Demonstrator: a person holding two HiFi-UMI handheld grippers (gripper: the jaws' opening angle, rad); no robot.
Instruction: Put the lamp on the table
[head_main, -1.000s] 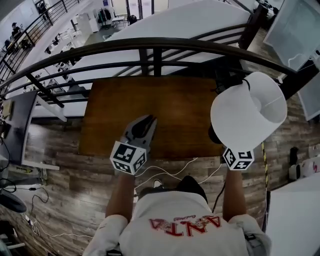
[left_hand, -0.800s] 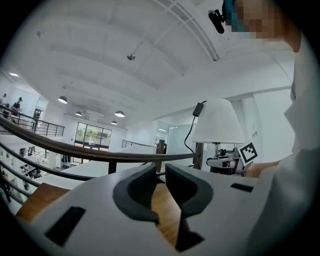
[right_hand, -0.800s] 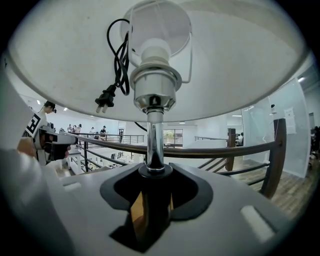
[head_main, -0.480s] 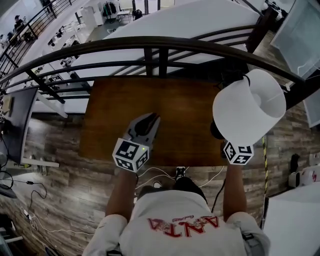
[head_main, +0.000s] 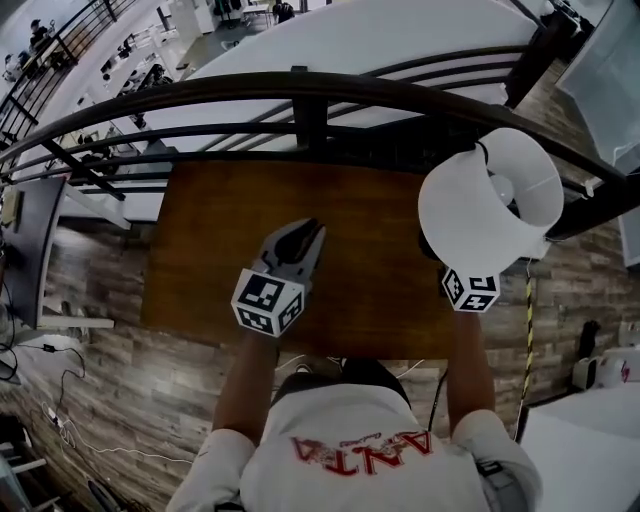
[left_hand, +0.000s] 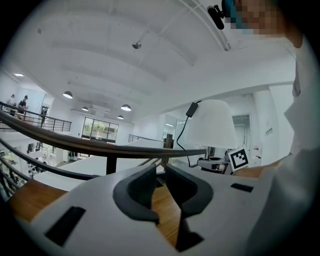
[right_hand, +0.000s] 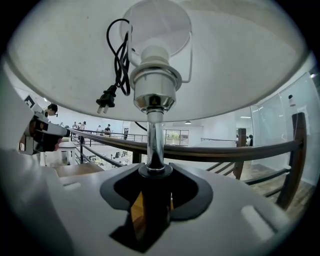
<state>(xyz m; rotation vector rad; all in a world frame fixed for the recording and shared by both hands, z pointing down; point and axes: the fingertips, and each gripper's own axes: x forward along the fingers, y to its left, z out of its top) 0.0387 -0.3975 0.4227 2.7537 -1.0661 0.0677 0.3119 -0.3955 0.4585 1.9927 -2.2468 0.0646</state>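
Lamp (head_main: 488, 205) not yet set down, by my reading; carry-and-place step in hand. Left: my left hand-held gripper (head_main: 303, 236) hovers over the worktop (head_main: 200, 240), jaws drawn together on nothing; pale grey shell, dark pads. Worktop a plain brown wooden slab, smooth and bare; dark curved railing (head_main: 300, 88) behind it. Right: my right hand-held gripper (right_hand: 150, 182) clamps the lamp low down, on the dark part under the chrome stem (right_hand: 151, 142); lamp sits over the worktop's right end; whether its base touches, I cannot tell. Shade (right_hand: 240, 60) white, drum-like, matt; black cord (right_hand: 116, 55) looped up inside it, plug dangling. Next: lower it upright onto bare wood, well in from the edge, then release; looks top-heavy, may tip.
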